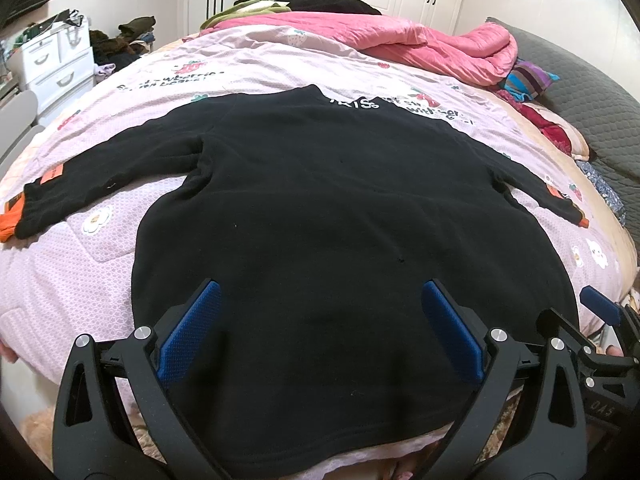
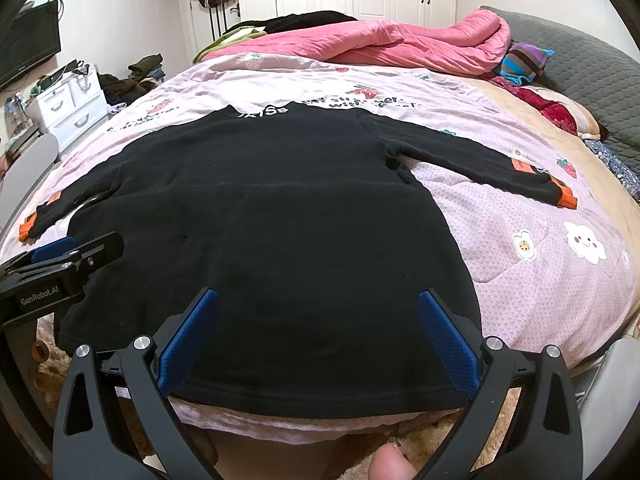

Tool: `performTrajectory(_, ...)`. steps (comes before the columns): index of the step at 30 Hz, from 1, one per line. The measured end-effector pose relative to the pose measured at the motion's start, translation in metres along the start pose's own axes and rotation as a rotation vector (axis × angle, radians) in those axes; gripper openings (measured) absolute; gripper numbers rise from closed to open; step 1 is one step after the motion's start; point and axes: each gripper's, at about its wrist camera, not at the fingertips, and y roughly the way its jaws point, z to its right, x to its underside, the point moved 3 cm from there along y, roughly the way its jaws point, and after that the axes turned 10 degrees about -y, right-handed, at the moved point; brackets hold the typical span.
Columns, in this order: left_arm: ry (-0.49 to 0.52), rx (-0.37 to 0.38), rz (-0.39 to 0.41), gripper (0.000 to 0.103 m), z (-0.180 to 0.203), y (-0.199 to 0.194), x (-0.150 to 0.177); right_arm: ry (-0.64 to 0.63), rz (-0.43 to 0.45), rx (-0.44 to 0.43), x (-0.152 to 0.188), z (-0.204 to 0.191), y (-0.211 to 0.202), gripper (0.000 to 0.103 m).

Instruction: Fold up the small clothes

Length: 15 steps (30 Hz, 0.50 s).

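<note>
A bed (image 1: 100,264) is filling most of what I am seeing, covered by a pale pink quilt (image 2: 520,208) printed with strawberries and little clouds, and a brighter pink blanket (image 1: 420,46) is lying bunched toward the far side. A black sweater (image 1: 320,208) is lying flat on the quilt, spread out with both sleeves reaching outward, orange cuffs (image 2: 568,200) showing at their ends and white lettering at the collar. Its hem is sitting at the near edge of the bed, right in front of me. I am holding my left gripper (image 1: 320,332) over the hem with its blue fingers (image 1: 188,336) spread wide, gripping nothing. My right gripper (image 2: 316,340) is hovering over the hem just beside it, its fingers (image 2: 448,344) released as well.
</note>
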Motion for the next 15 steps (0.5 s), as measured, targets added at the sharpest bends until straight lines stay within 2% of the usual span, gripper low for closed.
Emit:
performTrajectory(6, 0.006, -0.004, -0.008, 0.094, -0.007, 0.000, -0.002, 0.004, 0.004, -0.007, -0.004, 0.001, 0.002, 0.099)
performTrajectory(15, 0.020, -0.015, -0.013, 0.094, 0.004, 0.005, -0.001, 0.011, 0.009, -0.016, -0.018, 0.005, 0.006, 0.099)
